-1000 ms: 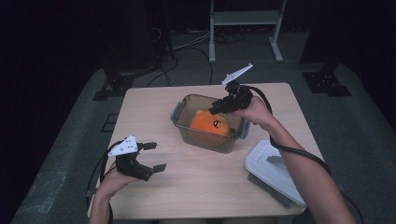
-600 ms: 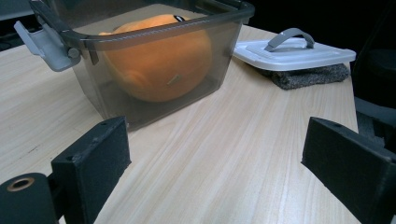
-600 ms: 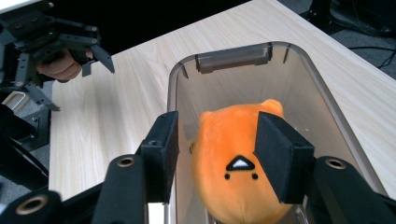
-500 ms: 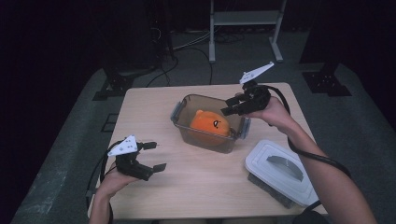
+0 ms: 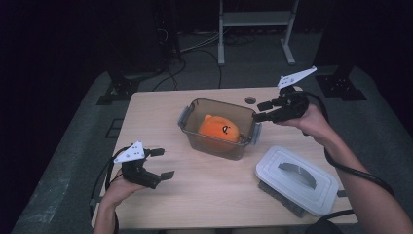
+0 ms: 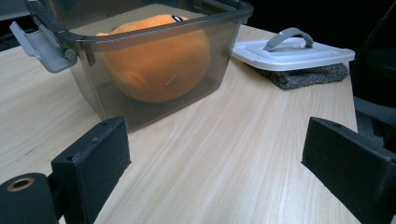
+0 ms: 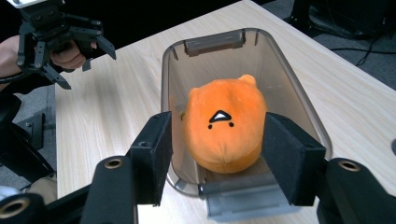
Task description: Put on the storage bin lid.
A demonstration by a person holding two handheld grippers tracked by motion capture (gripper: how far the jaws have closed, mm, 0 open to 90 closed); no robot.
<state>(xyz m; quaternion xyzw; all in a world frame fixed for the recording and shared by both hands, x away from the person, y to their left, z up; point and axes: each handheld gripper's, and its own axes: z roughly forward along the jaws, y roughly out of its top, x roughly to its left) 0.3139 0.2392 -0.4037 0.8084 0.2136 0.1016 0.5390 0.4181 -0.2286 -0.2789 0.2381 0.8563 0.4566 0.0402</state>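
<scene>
The table [image 5: 195,204] is pale wood, with bare board along its near edge and across its left half. Toward the far edge, about midway along it, stands a smoky clear plastic storage box [image 5: 220,127] with grey latch flaps at both short ends. It looks stiff and light, likely to skid if nudged; its rim or end walls would be the firm places to hold.

Near the right near corner lies the white lid [image 5: 296,178] with its grey handle, resting on a dark pad [image 5: 279,196], well apart from the box. It is rigid and flat, and the raised handle looks the best place to take it.

Inside the box sits the orange plush toy [image 7: 224,125], face up, soft and light. It would squash under a pinch, so a hold across its round sides seems best.

The right tongs [image 5: 264,110] hover just beyond the box's right end, spread wide and pinching nothing; their jaws have just been opening. The left tongs [image 5: 162,163] rest near the left near corner, also spread and holding nothing.

There is free room between box and lid for a level carry.
</scene>
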